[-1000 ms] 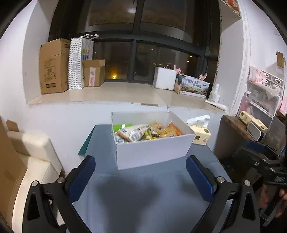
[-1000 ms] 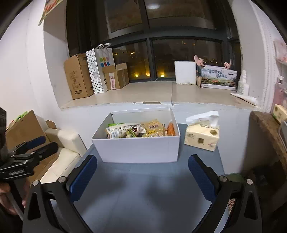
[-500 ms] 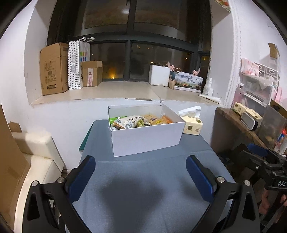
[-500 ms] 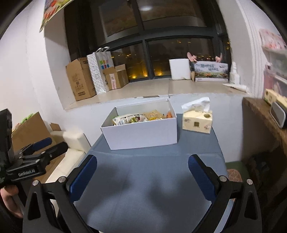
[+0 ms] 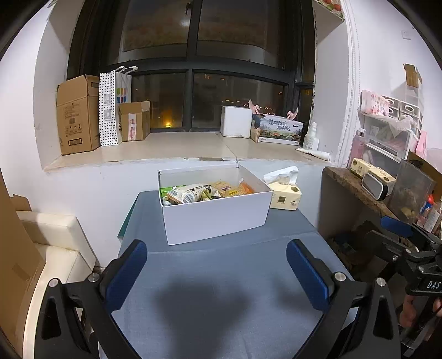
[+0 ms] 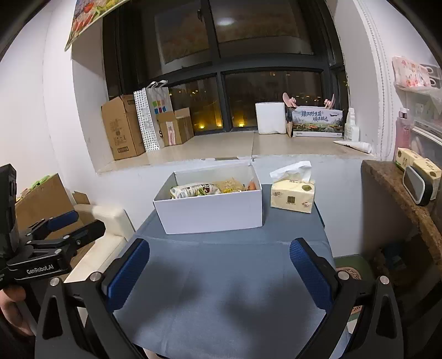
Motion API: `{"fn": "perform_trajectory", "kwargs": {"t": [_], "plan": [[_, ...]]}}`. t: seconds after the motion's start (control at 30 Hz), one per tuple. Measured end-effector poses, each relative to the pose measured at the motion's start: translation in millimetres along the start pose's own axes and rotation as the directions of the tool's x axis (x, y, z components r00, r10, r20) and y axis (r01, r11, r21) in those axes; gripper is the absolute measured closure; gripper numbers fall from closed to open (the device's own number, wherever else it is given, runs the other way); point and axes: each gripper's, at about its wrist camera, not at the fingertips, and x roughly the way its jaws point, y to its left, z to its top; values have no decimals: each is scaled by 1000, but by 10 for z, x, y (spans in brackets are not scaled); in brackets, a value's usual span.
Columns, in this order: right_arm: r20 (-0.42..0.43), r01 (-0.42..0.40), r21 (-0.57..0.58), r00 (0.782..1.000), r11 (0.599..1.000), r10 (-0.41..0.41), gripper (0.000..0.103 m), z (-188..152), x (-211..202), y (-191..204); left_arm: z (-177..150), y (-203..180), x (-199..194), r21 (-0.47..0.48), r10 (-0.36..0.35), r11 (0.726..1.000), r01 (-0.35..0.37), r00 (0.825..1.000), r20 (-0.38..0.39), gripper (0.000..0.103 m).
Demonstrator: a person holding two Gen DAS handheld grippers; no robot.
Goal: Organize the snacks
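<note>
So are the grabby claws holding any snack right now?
No, nothing is held. The left gripper and the right gripper both have their jaws wide apart over the table. The snacks lie in the white box.

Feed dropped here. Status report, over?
Left gripper and right gripper open, empty. Snacks in white box. Nothing in the way.

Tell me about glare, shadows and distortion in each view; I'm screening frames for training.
Left wrist: sharp, a ceiling-light reflection in the window, a soft shadow on the tablecloth between the open left gripper, and fisheye bending at the edges. Right wrist: the same reflection, similar tablecloth shadows, and bowed walls.
</note>
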Motion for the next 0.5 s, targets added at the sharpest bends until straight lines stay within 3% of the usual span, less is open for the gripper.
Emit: {"fn": "perform_trajectory", "kwargs": {"t": [0.5], "plan": [[-8, -17, -37, 1000, 999, 16, 0, -16, -3, 80, -51, 1, -34, -13, -23, 1000, 23, 1000, -12, 0]]}}
